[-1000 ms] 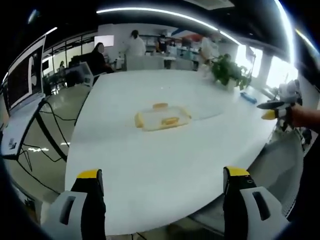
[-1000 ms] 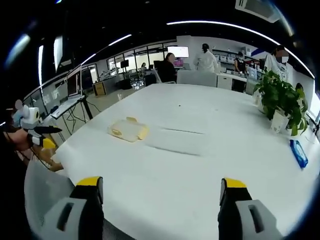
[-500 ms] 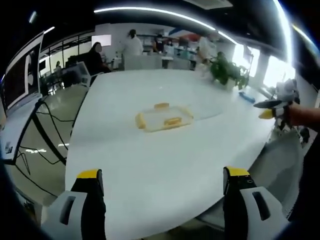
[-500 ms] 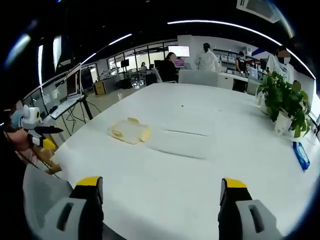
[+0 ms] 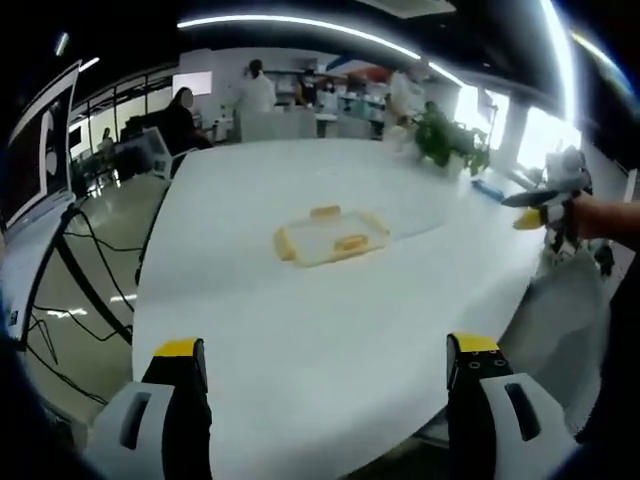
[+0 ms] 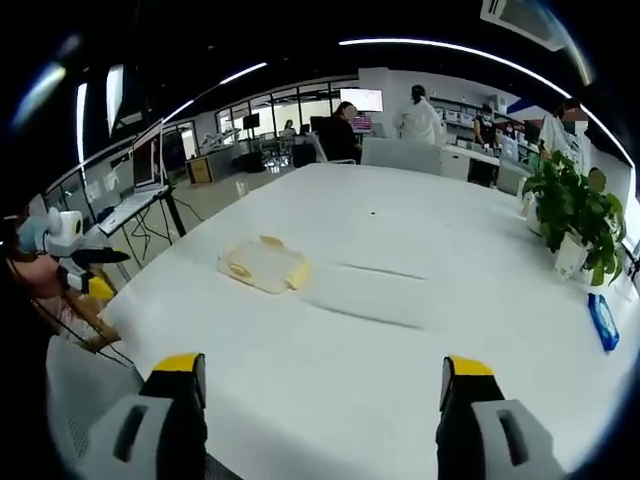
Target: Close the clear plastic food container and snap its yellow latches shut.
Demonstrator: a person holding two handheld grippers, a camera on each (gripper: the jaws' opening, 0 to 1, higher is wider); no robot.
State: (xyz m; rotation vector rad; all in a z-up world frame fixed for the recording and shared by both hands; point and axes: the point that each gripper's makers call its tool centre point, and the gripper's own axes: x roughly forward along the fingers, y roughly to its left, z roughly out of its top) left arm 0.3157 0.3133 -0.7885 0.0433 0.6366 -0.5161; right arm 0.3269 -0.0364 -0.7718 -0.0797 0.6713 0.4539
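Smooth white table (image 5: 330, 330) in an open office, clear plastic container (image 5: 332, 236) with yellow latches (image 5: 350, 242) mid-frame, well apart from left tongs (image 5: 325, 352) and right tongs (image 6: 320, 365), both wide open, empty; lid state unclear, apparently no latch snapped yet.

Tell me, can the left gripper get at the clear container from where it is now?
Probably yes. The left gripper is open and points at the clear container, which lies well ahead on the white table with only bare tabletop between them. It would need to move forward first.
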